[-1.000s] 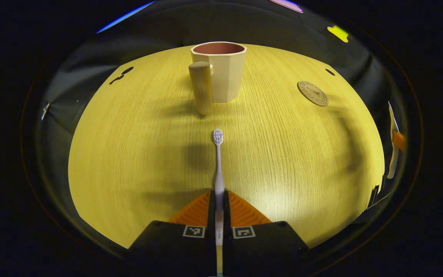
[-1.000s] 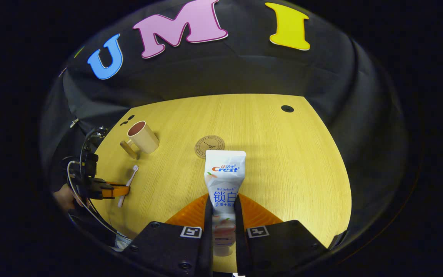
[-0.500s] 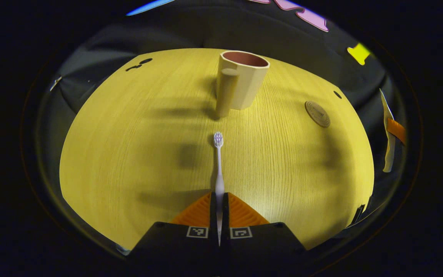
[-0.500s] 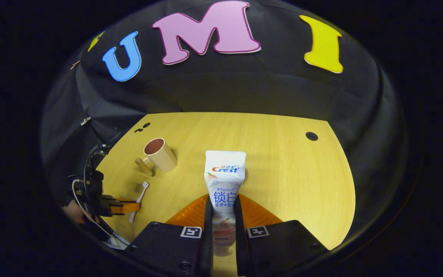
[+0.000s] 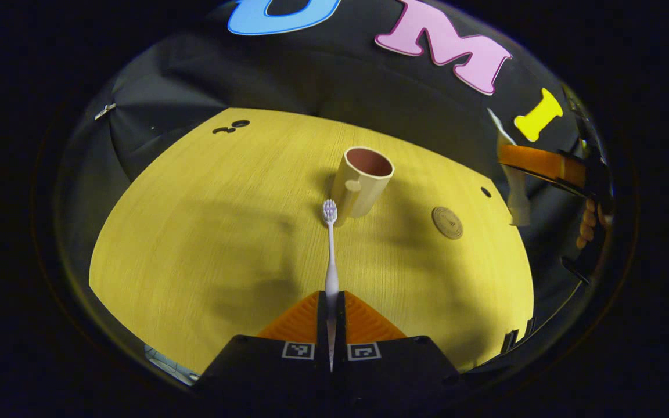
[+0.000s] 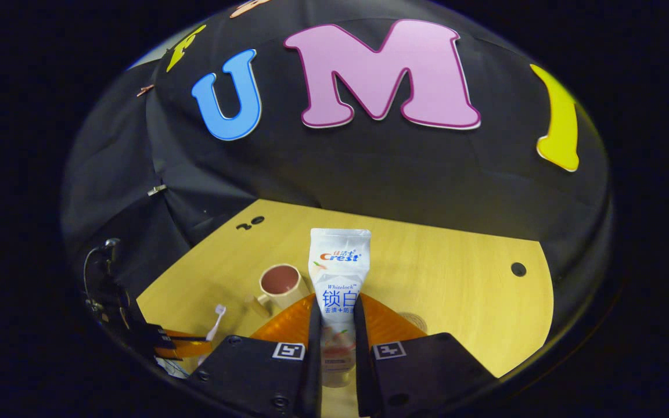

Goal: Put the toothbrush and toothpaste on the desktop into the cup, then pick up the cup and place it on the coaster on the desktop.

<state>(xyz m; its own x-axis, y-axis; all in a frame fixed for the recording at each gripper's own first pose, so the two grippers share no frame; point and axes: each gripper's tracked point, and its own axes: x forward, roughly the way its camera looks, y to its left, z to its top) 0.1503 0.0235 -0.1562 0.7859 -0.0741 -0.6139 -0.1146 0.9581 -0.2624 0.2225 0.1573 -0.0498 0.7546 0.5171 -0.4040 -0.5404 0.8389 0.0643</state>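
left gripper [image 5: 331, 305]: fingers closed on the toothbrush [image 5: 330, 247] handle, bristle head pointing far toward the cup [image 5: 363, 181]. right gripper [image 6: 337, 325]: fingers clamped on the toothpaste [image 6: 339, 273]. coaster [image 5: 447, 222] lies right of the cup on the desktop [image 5: 195, 232].

Black housings [image 5: 334, 371], square coded markers [image 6: 287, 350]

- Toothbrush [image 5: 330, 249]: white, slim, bristle head pointing fwd toward cup, handle end clamped betw. left gripper [image 5: 331, 302] fingers, held above desktop.
- Toothpaste [image 6: 339, 278]: white tube, crimped end fwd, gripped low by right gripper [image 6: 337, 331].
- Cup [image 5: 362, 181]: cream, reddish-brown inside, upright on desktop, handle facing left gripper.
- Coaster [image 5: 447, 222]: round, brown, flat, right of cup.
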